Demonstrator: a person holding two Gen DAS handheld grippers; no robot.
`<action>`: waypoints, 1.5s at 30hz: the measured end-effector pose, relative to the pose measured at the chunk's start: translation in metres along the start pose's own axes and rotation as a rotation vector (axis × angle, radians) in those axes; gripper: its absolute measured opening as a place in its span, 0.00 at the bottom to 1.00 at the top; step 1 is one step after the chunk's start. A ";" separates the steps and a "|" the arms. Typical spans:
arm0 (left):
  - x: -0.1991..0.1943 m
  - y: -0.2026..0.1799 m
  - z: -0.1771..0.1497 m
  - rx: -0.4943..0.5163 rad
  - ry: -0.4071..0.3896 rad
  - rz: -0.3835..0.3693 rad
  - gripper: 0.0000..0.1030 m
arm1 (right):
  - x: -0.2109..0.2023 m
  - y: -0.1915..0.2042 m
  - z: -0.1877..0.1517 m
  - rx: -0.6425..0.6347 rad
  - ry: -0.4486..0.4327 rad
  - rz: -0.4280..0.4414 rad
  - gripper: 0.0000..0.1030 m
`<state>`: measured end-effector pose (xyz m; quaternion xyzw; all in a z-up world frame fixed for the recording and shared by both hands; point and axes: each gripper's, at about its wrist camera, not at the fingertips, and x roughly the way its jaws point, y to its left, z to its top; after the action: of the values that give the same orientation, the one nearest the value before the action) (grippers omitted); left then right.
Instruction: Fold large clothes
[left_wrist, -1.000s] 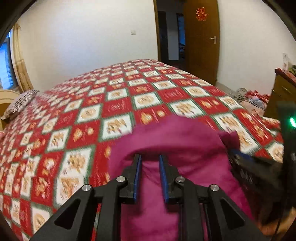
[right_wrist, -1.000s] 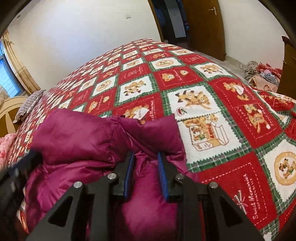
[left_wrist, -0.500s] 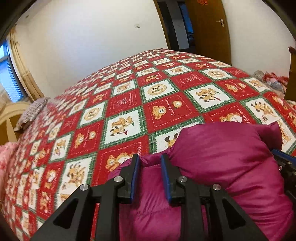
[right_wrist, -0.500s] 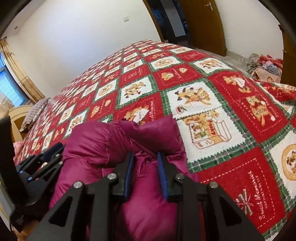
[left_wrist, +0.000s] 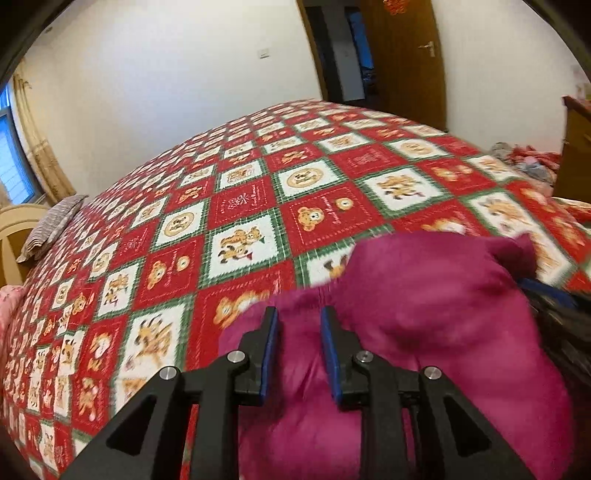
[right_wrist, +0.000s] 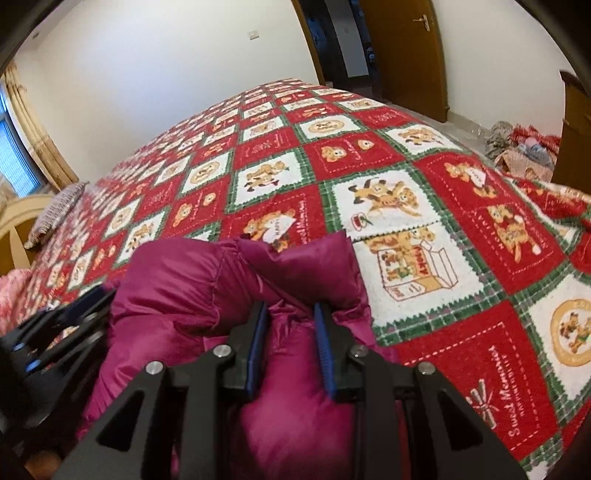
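Lower now, the left gripper and right gripper both pinch the magenta jacket, fold nearly laid.

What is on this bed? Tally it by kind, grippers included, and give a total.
magenta jacket: 1
striped pillow: 1
patchwork bedspread: 1
grippers: 2, the left gripper and the right gripper, both on the jacket
Total: 5
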<state>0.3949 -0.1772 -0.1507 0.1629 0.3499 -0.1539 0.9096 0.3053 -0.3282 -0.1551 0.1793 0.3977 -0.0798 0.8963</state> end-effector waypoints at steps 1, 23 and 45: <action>-0.014 0.004 -0.006 -0.015 0.003 -0.023 0.26 | 0.000 0.001 0.000 -0.007 0.003 -0.007 0.28; -0.056 0.019 -0.053 -0.145 0.006 -0.108 0.42 | -0.067 -0.014 -0.065 0.090 -0.025 0.078 0.31; -0.039 0.061 -0.082 -0.596 0.112 -0.465 0.81 | -0.064 -0.038 -0.053 0.119 0.055 0.240 0.88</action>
<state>0.3432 -0.0822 -0.1701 -0.1842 0.4559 -0.2385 0.8374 0.2150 -0.3433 -0.1498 0.2805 0.3926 0.0094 0.8758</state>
